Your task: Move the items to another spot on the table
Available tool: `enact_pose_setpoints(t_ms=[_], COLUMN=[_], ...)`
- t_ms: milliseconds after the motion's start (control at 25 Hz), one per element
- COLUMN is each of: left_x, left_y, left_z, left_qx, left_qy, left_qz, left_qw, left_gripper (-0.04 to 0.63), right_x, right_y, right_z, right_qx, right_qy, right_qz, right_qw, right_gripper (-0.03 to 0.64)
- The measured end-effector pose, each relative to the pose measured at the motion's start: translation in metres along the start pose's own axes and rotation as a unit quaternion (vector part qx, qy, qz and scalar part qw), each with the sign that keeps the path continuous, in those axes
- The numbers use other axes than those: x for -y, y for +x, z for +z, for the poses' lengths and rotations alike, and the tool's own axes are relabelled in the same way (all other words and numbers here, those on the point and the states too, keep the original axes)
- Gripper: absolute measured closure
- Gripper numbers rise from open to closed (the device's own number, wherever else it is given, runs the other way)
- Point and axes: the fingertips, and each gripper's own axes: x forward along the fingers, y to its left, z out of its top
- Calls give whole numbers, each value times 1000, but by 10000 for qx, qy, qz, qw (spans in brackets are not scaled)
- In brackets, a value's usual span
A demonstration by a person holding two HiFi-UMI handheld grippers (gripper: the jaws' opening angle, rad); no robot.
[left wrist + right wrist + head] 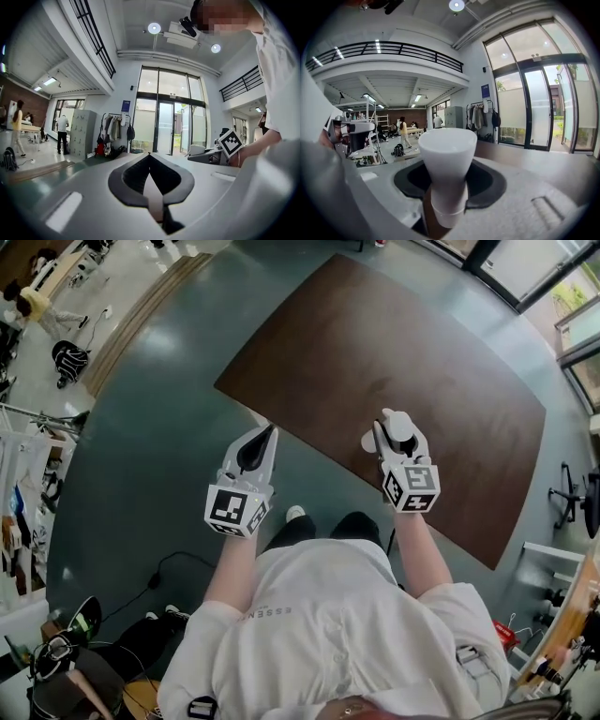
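Note:
In the right gripper view a white tapered cup (446, 154) sits between my right gripper's (448, 180) jaws, wide end pointing away, with the dark pads pressed on its sides. From the head view this gripper (390, 426) hangs over the near edge of the brown table (375, 352), with the white cup (401, 424) showing at its tip. My left gripper (269, 432) is held off the table's near left edge, over the floor. Its jaws meet at the tip with nothing between them (150, 157). No other item shows on the table.
The table top is bare dark brown wood. Grey-green floor (159, 456) surrounds it. A black office chair (572, 498) stands at the right. People and desks are far off at the upper left. My right gripper's marker cube (230, 143) shows in the left gripper view.

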Motion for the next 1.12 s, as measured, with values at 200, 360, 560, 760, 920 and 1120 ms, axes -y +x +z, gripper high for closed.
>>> enact_pose_setpoints(t_ms=[200, 360, 560, 760, 920, 1120], left_x=[-43, -74, -121, -162, -191, -216], left_y=[-9, 0, 23, 60, 80, 101], left_z=[-4, -17, -28, -20, -14, -19], left_qx=[-31, -58, -191, -361, -433, -561], left_qy=[-132, -321, -412, -299, -216, -231], left_qz=[25, 89, 64, -116, -224, -399], left_qw=[9999, 9994, 9989, 9988, 9986, 9974], left_gripper=[586, 586, 586, 586, 586, 586], right_x=[-38, -49, -64, -71, -81, -85], right_y=[39, 82, 144, 206, 247, 284], right_z=[8, 8, 14, 20, 26, 24], right_qx=[-74, -179, -225, -237, -277, -226], right_qy=[-107, -148, -125, -29, -11, -279], right_qz=[96, 157, 226, 182, 172, 167], right_qw=[9999, 9996, 9994, 9996, 9995, 9992], right_gripper=[437, 437, 437, 437, 437, 437])
